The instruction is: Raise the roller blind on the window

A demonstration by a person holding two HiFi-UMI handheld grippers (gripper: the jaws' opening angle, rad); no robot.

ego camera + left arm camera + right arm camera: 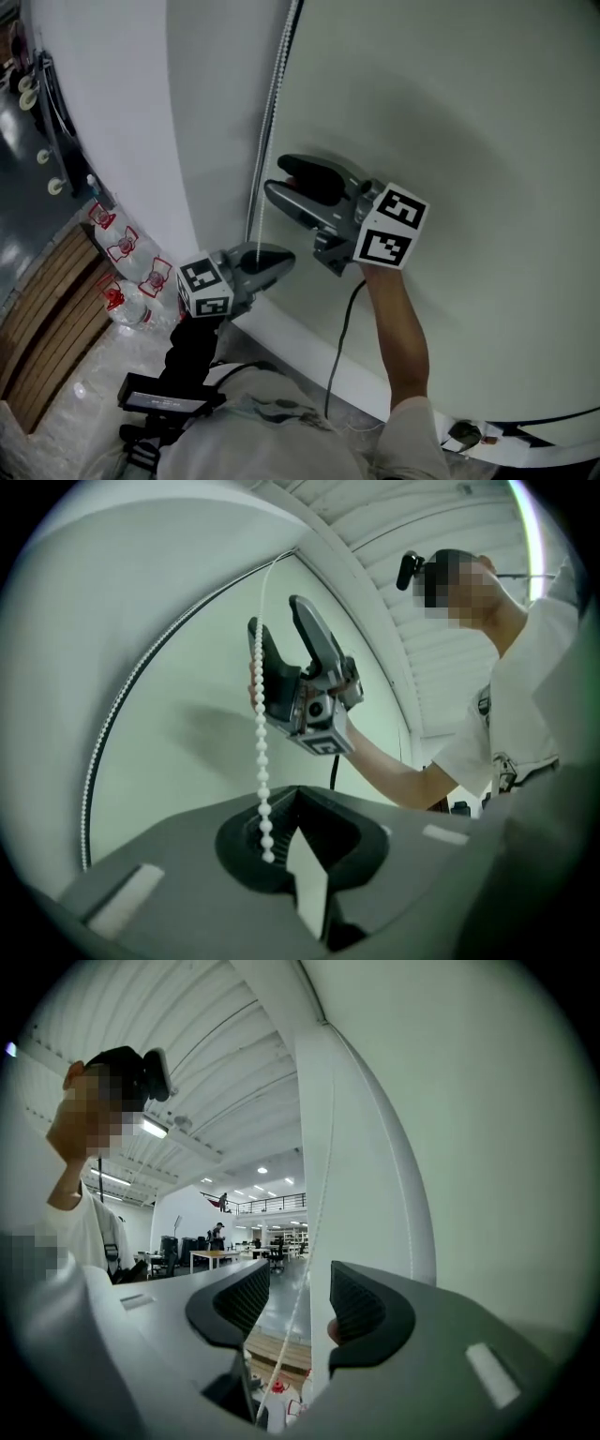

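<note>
Currently left hand-held gripper (281,262) seemingly pinches bead chain (262,761); right hand-held gripper (276,178) gapes around it.

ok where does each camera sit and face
head view: on the person's head, facing down the roller blind; both arms, left tongs, right tongs show.
left gripper view: on the left tongs, shut on the bead chain, facing up at the right tongs and person.
right gripper view: on the right tongs, open round the bead chain, facing the hall; a shoulder shows.
both gripper views share the bead chain.
</note>
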